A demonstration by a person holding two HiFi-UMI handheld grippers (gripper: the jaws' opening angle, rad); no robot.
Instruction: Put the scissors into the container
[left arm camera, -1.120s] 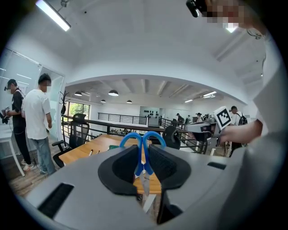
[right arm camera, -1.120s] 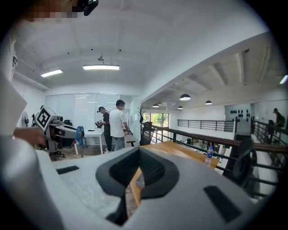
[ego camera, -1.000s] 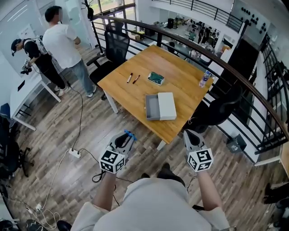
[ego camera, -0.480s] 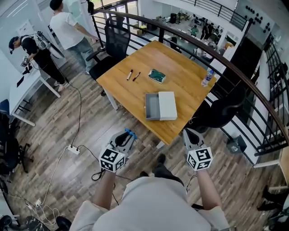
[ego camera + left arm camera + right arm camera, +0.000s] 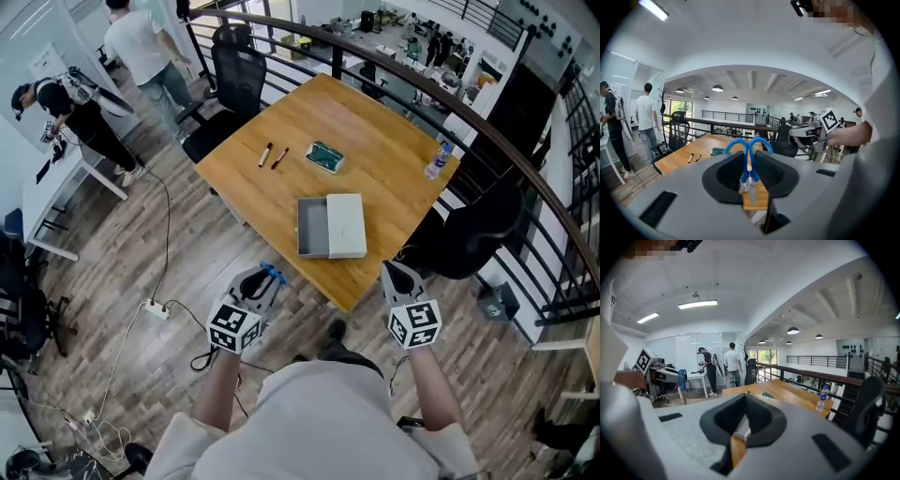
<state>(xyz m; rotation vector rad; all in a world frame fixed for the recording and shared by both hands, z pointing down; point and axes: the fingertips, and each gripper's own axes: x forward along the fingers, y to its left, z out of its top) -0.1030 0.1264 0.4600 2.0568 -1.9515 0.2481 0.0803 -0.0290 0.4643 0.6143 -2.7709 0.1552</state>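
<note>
My left gripper (image 5: 259, 282) is shut on a pair of blue-handled scissors (image 5: 272, 275), held over the wood floor just short of the table's near corner. In the left gripper view the scissors (image 5: 749, 171) stand upright between the pads, handle loops on top and blades pointing down. The container (image 5: 330, 226), a grey box with its white lid slid half aside, lies on the wooden table (image 5: 384, 169) beyond both grippers. My right gripper (image 5: 399, 277) is shut and holds nothing; through its jaws a white corner of the container (image 5: 742, 432) shows.
Two markers (image 5: 273, 156), a green object (image 5: 324, 157) and a water bottle (image 5: 435, 161) lie farther back on the table. Black office chairs (image 5: 230, 70) (image 5: 469, 239) stand at its far-left and right sides. A railing curves behind. Two people (image 5: 141, 47) stand at the left; a power strip (image 5: 157, 310) lies on the floor.
Both grippers have moved forward toward the table's near corner, and the table now sits closer beneath the view. The scissors stay clamped in the left gripper.
</note>
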